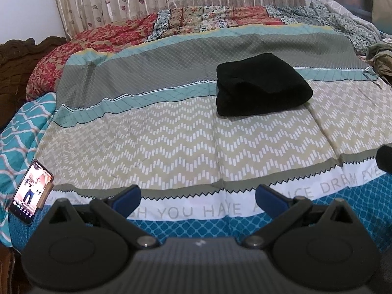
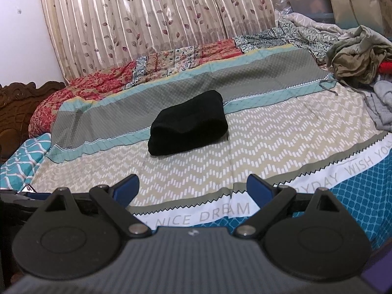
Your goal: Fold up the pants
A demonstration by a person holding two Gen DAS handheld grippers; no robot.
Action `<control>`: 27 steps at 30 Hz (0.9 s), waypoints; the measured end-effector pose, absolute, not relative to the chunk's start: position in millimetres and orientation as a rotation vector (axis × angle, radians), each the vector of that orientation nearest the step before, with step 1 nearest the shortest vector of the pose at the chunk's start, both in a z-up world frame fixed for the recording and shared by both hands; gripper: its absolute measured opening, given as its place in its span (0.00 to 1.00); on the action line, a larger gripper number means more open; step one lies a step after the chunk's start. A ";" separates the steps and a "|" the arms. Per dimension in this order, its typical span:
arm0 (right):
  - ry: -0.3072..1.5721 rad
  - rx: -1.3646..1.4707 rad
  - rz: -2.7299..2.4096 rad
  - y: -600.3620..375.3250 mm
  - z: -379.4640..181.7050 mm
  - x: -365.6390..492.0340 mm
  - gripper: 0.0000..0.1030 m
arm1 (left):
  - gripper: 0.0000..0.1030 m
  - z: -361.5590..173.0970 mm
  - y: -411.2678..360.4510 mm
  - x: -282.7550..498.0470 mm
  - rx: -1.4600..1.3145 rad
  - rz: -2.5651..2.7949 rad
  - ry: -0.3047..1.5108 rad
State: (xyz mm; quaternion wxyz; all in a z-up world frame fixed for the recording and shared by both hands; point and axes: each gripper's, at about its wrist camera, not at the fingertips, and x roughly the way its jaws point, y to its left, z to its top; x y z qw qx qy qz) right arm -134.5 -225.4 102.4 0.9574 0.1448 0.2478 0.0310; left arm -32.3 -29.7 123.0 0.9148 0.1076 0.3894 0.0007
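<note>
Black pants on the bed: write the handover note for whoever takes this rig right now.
Left tool: open, empty, held back over the near edge of the bed, touching nothing.
Right tool: open, empty, also back at the near edge.
Black pants: folded into a compact bundle, resting mid-bed on the patterned bedsheet, clear of both tools.
Done: the folding looks finished.
Left: probably nothing on this pair; tidy the bundle if an edge looks loose. A heap of unfolded clothes sits at the right side of the bed. A phone leans at the left edge; keep clear of it.
</note>
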 end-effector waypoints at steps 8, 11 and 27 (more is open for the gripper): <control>0.469 0.306 0.057 -226.7 110.2 -140.7 0.93 | 1.00 131.6 -27.1 -38.6 0.214 0.024 0.765; 0.461 0.308 0.056 -227.2 112.1 -142.1 0.93 | 1.00 135.2 -28.1 -42.3 0.231 0.045 0.726; 0.414 0.326 0.049 -232.2 128.1 -144.5 0.93 | 1.00 143.7 -28.9 -46.3 0.225 0.037 0.709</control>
